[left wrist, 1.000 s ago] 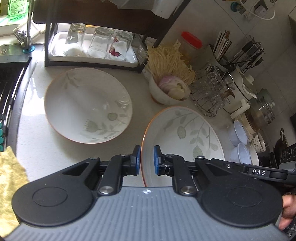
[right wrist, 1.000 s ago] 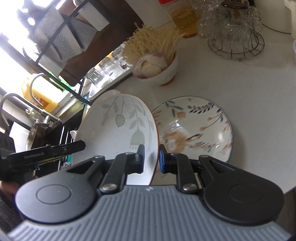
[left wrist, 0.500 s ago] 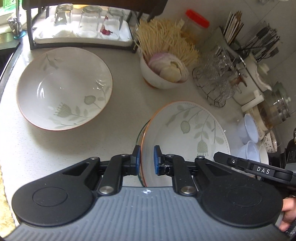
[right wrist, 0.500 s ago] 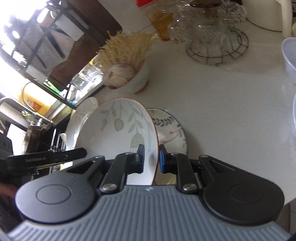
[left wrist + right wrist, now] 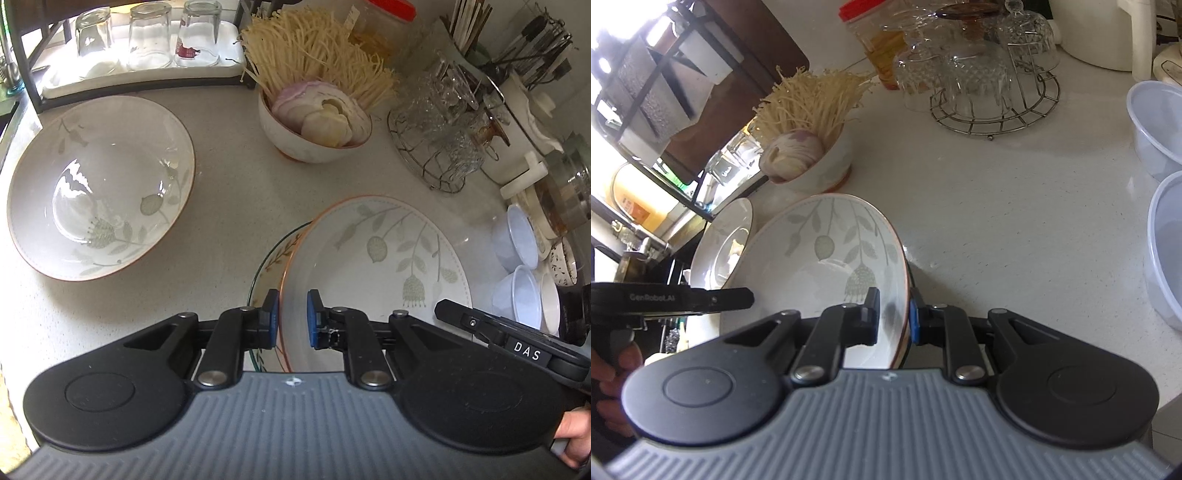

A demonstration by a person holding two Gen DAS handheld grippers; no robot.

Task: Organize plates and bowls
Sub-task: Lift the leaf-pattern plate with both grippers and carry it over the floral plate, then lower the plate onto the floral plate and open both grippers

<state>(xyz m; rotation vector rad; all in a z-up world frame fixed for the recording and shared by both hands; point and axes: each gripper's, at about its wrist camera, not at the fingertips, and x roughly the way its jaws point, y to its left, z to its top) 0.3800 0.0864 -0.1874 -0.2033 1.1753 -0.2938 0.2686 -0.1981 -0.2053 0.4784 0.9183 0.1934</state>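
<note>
The left gripper (image 5: 291,319) fingers are clamping the near-left rim of the leaf-patterned bowl (image 5: 376,266), while the right gripper (image 5: 894,315) fingers are pinching the same bowl's opposite rim. The bowl is sitting tilted over a floral plate (image 5: 271,258), whose edge is peeking out at its left on the pale bench (image 5: 236,192). A second leaf-patterned bowl (image 5: 99,184) is resting well apart to the left, and a small bowl of mushrooms (image 5: 314,125) is standing behind.

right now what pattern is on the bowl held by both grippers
Pale grey-green leaves and flowers on white, thin orange-brown rim; the held bowl shows best in the left wrist view.
</note>
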